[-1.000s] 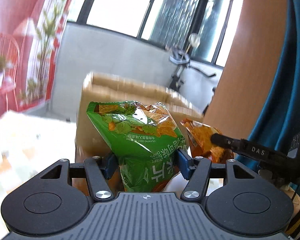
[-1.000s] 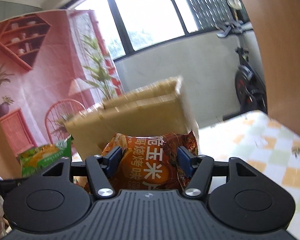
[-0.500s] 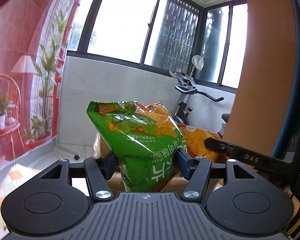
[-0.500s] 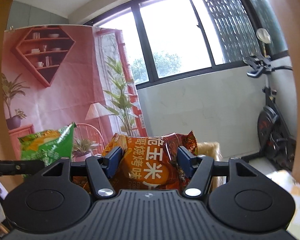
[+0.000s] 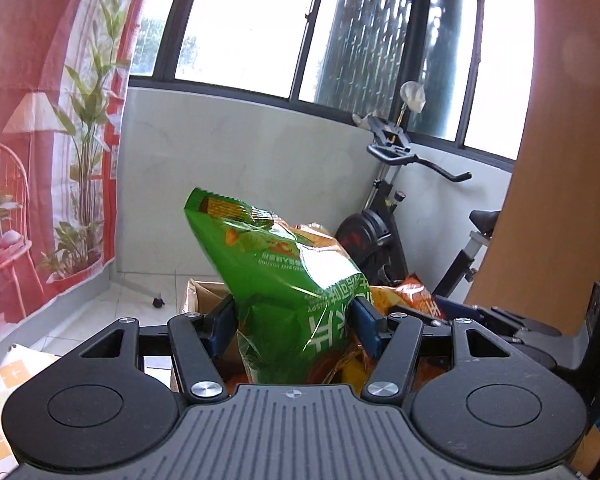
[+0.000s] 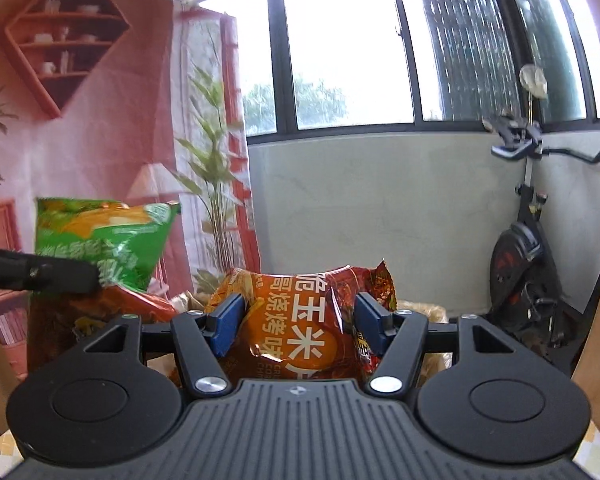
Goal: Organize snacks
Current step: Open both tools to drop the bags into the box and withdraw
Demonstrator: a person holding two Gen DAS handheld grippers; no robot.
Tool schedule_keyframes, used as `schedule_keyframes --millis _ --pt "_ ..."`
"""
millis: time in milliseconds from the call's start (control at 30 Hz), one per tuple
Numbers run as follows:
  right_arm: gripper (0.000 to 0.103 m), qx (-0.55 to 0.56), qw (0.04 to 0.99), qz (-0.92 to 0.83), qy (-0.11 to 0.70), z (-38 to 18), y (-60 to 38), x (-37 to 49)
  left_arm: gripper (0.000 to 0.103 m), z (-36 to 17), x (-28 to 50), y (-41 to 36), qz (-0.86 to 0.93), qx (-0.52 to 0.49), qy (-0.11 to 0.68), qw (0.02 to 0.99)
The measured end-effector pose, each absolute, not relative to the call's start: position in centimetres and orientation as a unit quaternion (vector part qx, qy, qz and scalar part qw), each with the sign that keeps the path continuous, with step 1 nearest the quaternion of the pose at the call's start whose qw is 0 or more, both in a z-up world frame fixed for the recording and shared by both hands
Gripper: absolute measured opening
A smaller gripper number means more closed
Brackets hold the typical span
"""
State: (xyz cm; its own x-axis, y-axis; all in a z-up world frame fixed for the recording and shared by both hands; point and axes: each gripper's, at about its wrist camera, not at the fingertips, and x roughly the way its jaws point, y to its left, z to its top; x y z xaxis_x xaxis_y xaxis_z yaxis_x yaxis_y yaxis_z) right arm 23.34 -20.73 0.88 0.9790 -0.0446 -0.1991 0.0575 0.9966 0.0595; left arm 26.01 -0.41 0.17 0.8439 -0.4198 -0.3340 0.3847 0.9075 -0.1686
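Since a second ago you have lifted both bags clear of the cardboard box [image 5: 204, 294], which then filled the view behind them and now sits low, just beyond the fingers, its open top edge showing. Ahead lies free floor up to the grey wall, with an exercise bike [image 6: 528, 256] off to the right. You carry two snack bags, one per hand. Your left hand-held gripper [image 5: 294, 316] is partly closed, its blue pads pressing the sides of the green chip bag [image 5: 284, 276], which stands upright and leans left. Your right hand-held gripper [image 6: 300, 322] is likewise clamped on the orange chip bag [image 6: 300, 320], held upright, just beside the green one above the box.
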Motion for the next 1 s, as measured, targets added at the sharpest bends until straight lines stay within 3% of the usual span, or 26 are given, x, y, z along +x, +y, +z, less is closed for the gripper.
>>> schedule_keyframes --millis 333,467,1000 --pt "0.066 0.054 0.987 -0.027 0.146 -1.8 -22.1 25.8 0.063 -1.3 28.7 -1.5 -0.198 -0.003 0.197 0.96" --pt "0.07 0.054 0.987 -0.036 0.15 -2.2 -22.2 25.6 0.072 -0.8 29.2 -1.7 -0.185 0.005 0.196 0.963" --pt "0.07 0.066 0.99 -0.025 0.122 -1.5 -20.7 19.3 0.072 0.3 23.8 2.1 -0.161 0.001 0.205 0.966"
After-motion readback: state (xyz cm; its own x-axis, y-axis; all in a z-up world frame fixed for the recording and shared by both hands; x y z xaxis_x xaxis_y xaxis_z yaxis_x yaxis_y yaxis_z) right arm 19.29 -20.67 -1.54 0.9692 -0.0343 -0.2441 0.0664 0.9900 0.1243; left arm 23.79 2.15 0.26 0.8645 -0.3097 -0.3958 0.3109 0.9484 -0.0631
